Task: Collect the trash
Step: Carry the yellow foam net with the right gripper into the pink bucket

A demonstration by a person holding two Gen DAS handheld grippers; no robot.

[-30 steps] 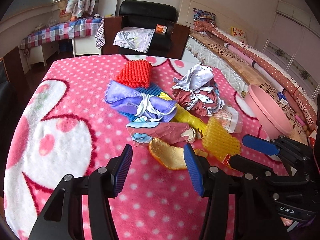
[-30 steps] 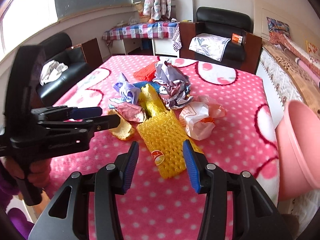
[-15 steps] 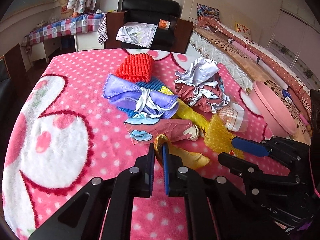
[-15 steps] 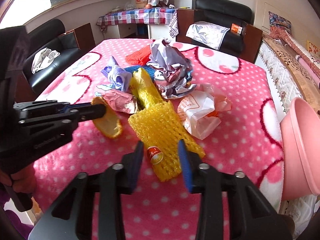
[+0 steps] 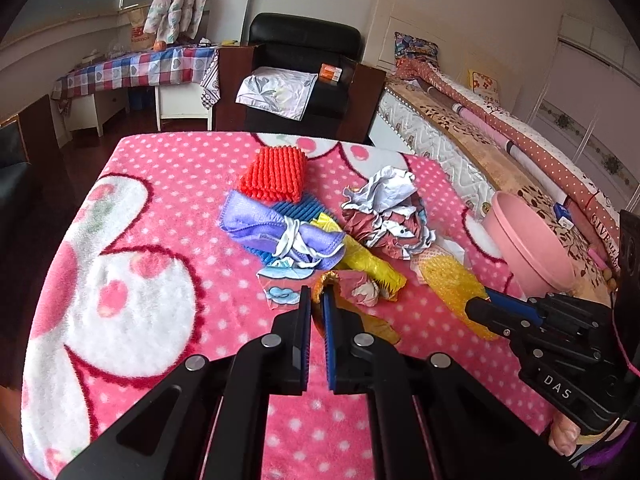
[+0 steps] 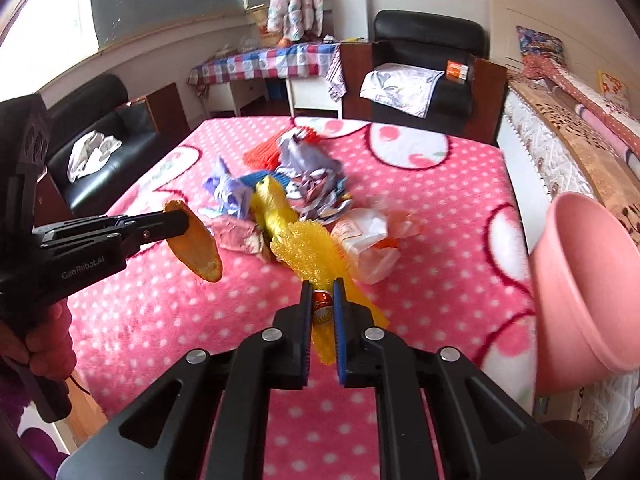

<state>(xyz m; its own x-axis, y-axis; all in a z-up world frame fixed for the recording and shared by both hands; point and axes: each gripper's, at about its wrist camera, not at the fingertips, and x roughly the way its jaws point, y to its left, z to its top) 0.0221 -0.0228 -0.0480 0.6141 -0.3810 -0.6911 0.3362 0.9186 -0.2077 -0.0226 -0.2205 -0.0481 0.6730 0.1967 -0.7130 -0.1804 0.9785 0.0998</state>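
Note:
My left gripper [image 5: 316, 300] is shut on an orange peel [image 5: 370, 328] and holds it above the pink blanket; from the right wrist view the left gripper [image 6: 176, 222] has the peel [image 6: 196, 248] hanging from its tips. My right gripper [image 6: 322, 296] is shut on a yellow foam net [image 6: 316, 256] with a round sticker; from the left wrist view the right gripper [image 5: 476, 306] holds the net [image 5: 452, 284] lifted. A heap of trash lies mid-table: crumpled paper [image 5: 384, 216], a yellow bag [image 5: 372, 264], a white wrapper [image 6: 368, 240].
A pink basin [image 6: 584, 292] stands at the table's right edge. Red [image 5: 276, 172], purple [image 5: 272, 228] and blue cloths lie in the heap. A black armchair [image 5: 304, 76] stands behind the table and a bed [image 5: 500, 152] on the right.
Both grippers went from open to shut. The left one closed on the orange peel and raised it; the right one closed on the yellow foam net and lifted its near end.

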